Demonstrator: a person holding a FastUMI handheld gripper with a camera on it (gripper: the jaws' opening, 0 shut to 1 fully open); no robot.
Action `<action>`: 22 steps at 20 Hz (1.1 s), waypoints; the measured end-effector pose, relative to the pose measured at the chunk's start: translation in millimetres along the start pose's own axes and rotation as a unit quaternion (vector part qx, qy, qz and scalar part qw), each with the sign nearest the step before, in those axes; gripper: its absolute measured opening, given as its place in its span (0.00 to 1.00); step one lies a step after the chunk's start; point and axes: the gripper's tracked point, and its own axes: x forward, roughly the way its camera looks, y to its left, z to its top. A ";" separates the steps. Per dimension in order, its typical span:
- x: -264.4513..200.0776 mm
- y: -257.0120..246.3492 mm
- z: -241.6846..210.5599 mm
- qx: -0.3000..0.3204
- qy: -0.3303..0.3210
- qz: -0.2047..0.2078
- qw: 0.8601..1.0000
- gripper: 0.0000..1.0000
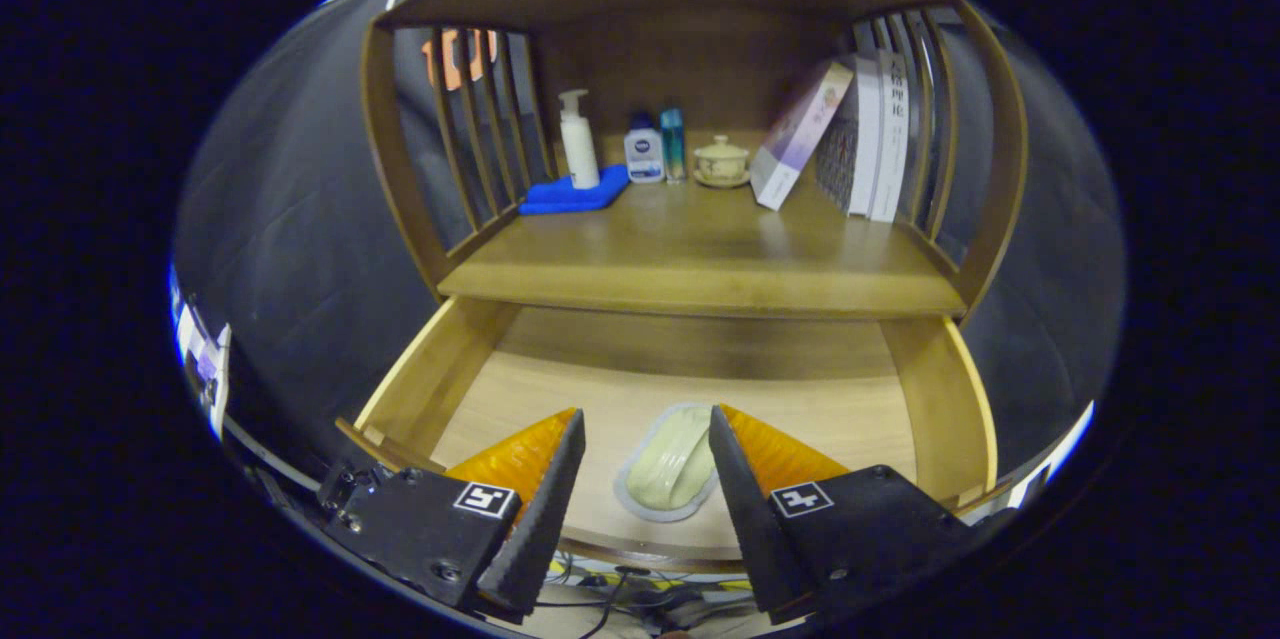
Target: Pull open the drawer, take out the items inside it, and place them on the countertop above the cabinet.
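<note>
Inside the open drawer (930, 389), a pale packet (668, 464) lies between the spread hand-held gripper (647, 439) fingers.

The book spines (888, 134) bear print too small to read.

The drawer (930, 389) stands pulled open under the countertop (700, 259). A pale green packet (668, 464) lies on its floor, between the gripper's (647, 421) spread fingers, neither clearly touching it.
</note>
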 end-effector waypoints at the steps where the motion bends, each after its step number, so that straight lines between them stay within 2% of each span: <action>1: 6.6 -1.5 -3.5 0.008 0.018 -0.001 1.000 0.79; 5: 33.6 -7.7 -20.4 0.024 0.092 0.000 0.995 0.79; 13: 63.1 -21.2 -32.8 0.025 0.176 -0.023 0.984 0.76; 15: 66.3 -23.3 -36.8 0.023 0.191 -0.026 0.981 0.72; 17: 69.3 -22.6 -40.9 0.026 0.204 -0.023 0.978 0.65; 20: 73.0 -23.2 -53.5 0.045 0.236 -0.027 0.970 0.49; 22: 75.3 -24.3 -55.9 0.047 0.244 -0.027 0.968 0.42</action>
